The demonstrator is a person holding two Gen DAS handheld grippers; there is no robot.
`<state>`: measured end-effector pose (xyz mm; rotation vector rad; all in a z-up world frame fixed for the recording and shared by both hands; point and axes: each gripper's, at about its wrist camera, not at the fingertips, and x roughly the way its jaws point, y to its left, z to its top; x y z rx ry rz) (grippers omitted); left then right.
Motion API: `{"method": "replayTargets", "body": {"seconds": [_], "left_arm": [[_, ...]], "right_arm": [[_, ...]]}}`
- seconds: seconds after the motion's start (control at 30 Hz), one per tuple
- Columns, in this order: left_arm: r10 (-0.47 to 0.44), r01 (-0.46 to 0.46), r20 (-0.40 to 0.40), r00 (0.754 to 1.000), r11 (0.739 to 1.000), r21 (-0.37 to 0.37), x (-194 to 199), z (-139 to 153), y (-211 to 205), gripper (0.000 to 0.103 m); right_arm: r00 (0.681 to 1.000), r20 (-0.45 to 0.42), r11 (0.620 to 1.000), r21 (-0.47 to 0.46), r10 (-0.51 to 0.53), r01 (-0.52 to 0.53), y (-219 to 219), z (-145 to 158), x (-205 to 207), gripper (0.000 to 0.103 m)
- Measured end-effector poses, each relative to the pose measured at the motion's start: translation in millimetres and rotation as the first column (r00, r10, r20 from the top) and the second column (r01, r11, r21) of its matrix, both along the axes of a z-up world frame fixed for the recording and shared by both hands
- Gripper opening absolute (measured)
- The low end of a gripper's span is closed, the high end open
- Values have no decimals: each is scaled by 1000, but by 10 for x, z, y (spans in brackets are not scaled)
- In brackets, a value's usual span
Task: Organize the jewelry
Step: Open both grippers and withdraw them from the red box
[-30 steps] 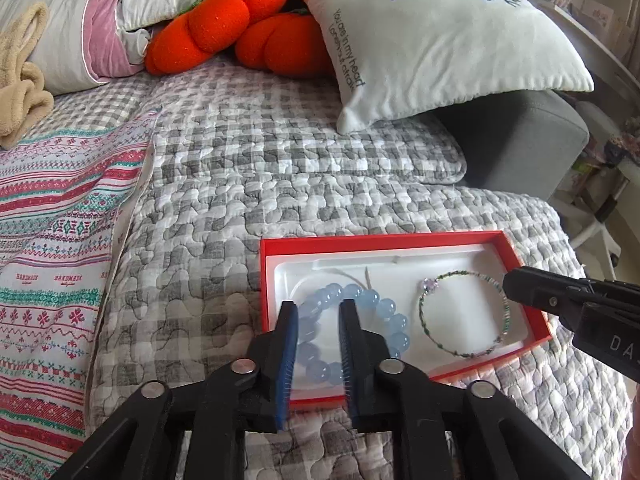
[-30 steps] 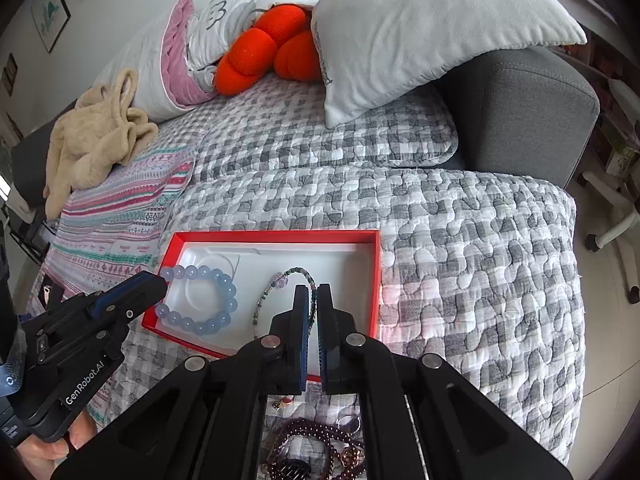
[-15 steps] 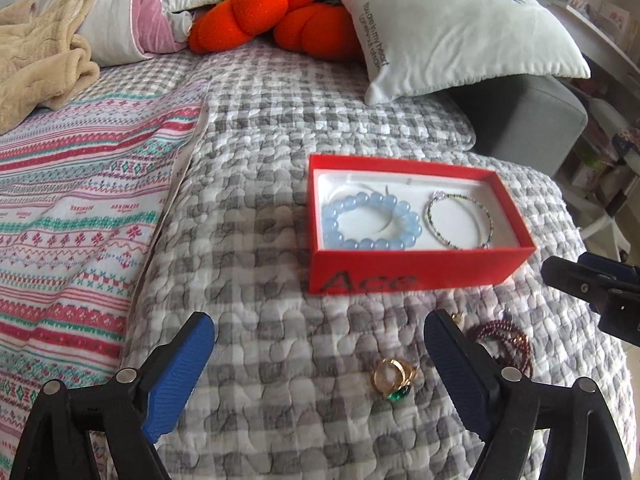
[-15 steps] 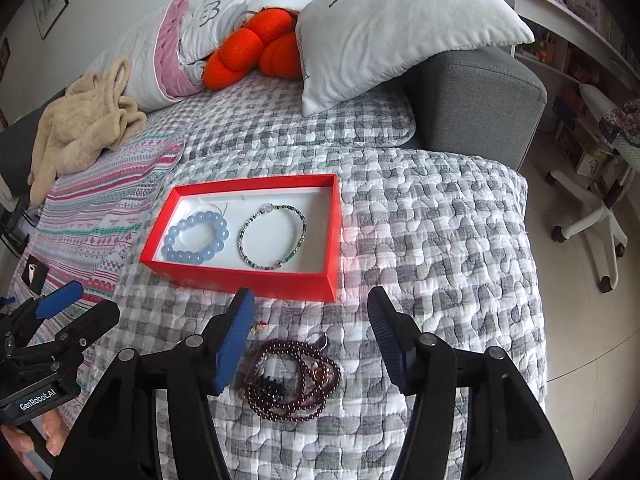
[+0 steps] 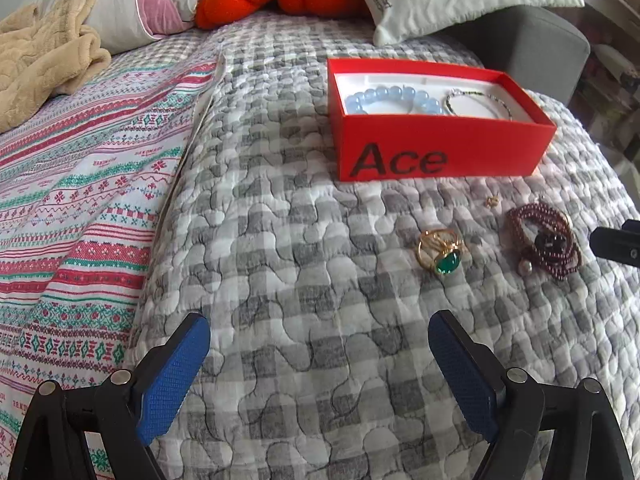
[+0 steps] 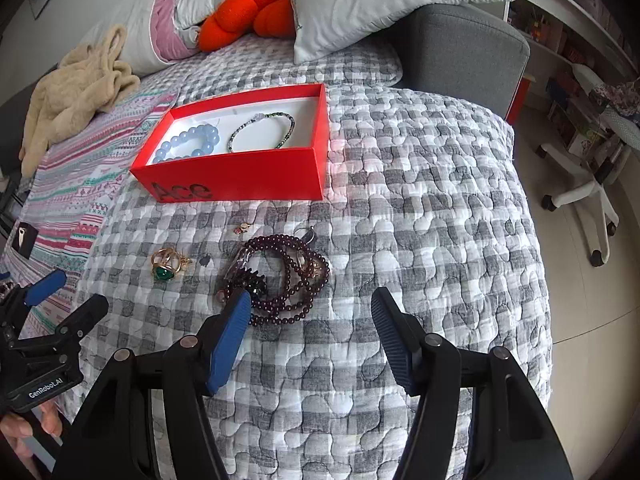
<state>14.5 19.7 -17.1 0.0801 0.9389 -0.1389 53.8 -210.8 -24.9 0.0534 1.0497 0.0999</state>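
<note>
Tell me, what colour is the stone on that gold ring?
Green; the stone on the ring shows best in the left wrist view.

Bare quilt (image 5: 304, 264) ahead of left gripper (image 5: 319, 328), jaws spread wide. Gold ring cluster (image 5: 440, 250) and dark bead strand (image 5: 544, 240) right of that lane. Red box (image 5: 440, 148) walls off far side. Dark strand touching inner finger of right gripper (image 6: 311, 300); open quilt rightward.
</note>
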Motion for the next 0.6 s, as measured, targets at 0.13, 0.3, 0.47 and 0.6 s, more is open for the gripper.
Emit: {"method": "replayTargets", "body": {"seconds": [0.13, 0.3, 0.47, 0.6], "left_arm": [[-44, 44, -27, 999, 999, -12, -51, -70, -41, 92], [-130, 128, -42, 991, 991, -42, -71, -102, -191, 92], [-191, 173, -77, 979, 966, -190, 29, -103, -278, 71], [-209, 180, -83, 974, 945, -274, 99, -116, -353, 54]], "right_arm": [[999, -36, 999, -32, -20, 18, -20, -93, -24, 65], [997, -72, 999, -49, -12, 8, -38, -185, -42, 65], [997, -67, 998, -62, -31, 27, -88, -193, -34, 65], [997, -66, 998, -61, -34, 30, -119, -182, -27, 65]]}}
